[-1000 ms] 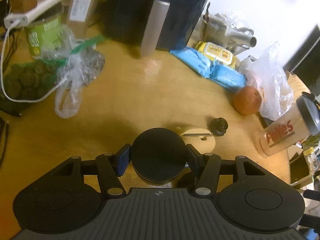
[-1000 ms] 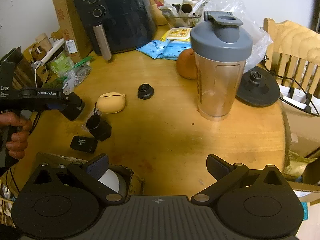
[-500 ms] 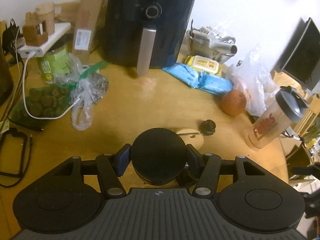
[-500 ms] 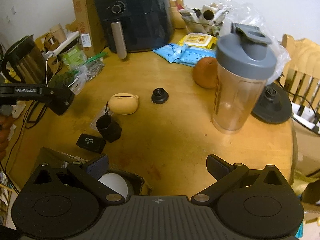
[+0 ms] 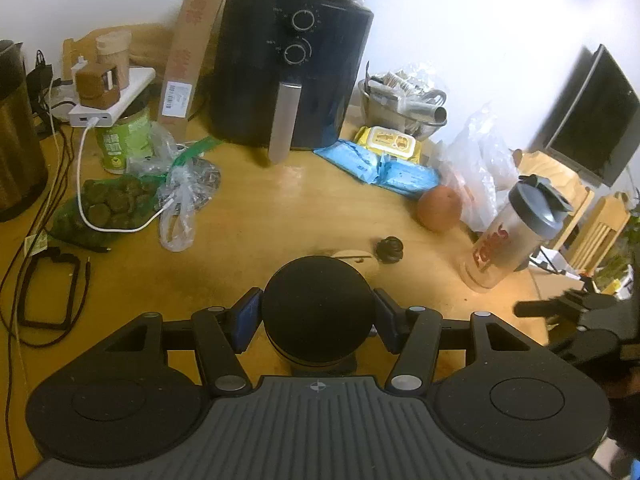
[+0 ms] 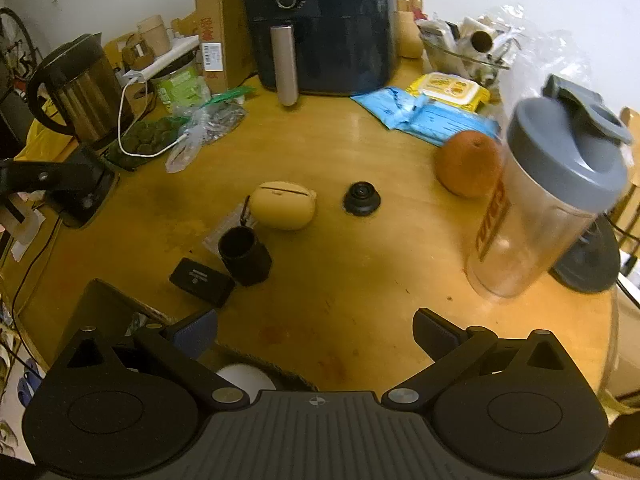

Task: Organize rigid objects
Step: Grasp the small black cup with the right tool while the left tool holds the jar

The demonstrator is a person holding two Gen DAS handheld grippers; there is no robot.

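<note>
- Gripping a round black object, the left hand-held gripper has its two blue-padded fingers pressed against the object's left and right sides; the object is held above the wooden table, clear of its surface.
- From the right wrist view, the same left hand-held gripper shows at the far left edge of the table with its dark load.
- The right hand-held gripper stands wide, nothing between its fingers, over the near edge of the table.
- A small black cup stands upright at the near left, mouth up, with a flat black case lying just beside it on the nearer left.
- A tan rounded case lies just beyond the cup, and a small black knob-like cap sits to its right, apart from it.
- An orange fruit rests further right, close to a clear shaker bottle with a grey lid, which stands upright near the right edge.
- A black air fryer stands at the far side, blue packets lying to its right.
- A kettle stands at the far left, near clear plastic bags.
- A white round thing shows in an open box just under the right hand-held gripper's left finger; what it is cannot be told.
</note>
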